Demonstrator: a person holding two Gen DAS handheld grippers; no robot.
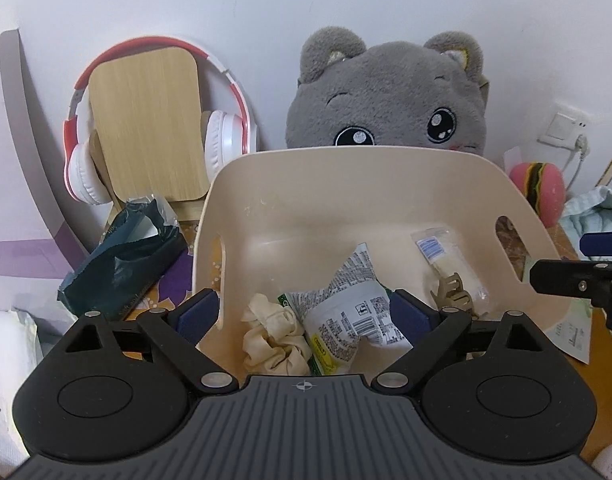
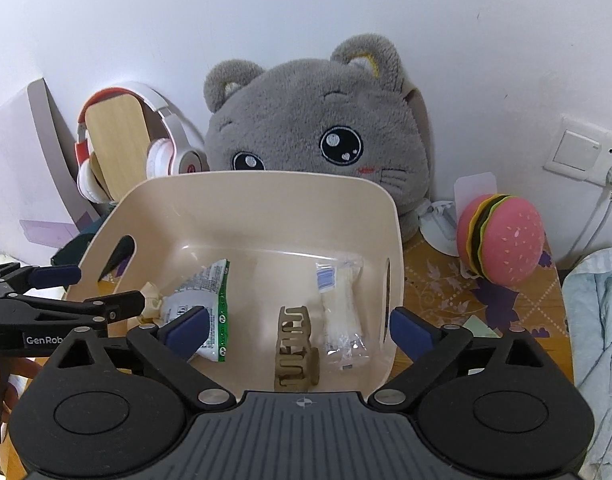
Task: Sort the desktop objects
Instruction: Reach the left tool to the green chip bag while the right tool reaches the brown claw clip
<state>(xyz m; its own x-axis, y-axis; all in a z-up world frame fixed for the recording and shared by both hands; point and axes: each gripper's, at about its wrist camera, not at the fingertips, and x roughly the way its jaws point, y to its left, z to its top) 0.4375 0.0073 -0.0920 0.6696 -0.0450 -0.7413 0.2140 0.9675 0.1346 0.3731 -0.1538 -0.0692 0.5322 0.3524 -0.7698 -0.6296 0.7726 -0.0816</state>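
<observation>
A cream plastic basket stands on the desk in front of both grippers. Inside lie a cream scrunchie, a crumpled white printed packet, a tan hair claw clip and a clear-wrapped toothbrush kit. My left gripper hangs open over the basket's near left part, nothing pressed between its blue pads. My right gripper hangs open over the near right part, above the claw clip, holding nothing. Each gripper shows at the edge of the other's view.
A grey plush cat leans on the wall behind the basket. Red-and-white headphones on a wooden stand are at back left, beside a dark green bag. A pink burger toy and blue cloth lie right.
</observation>
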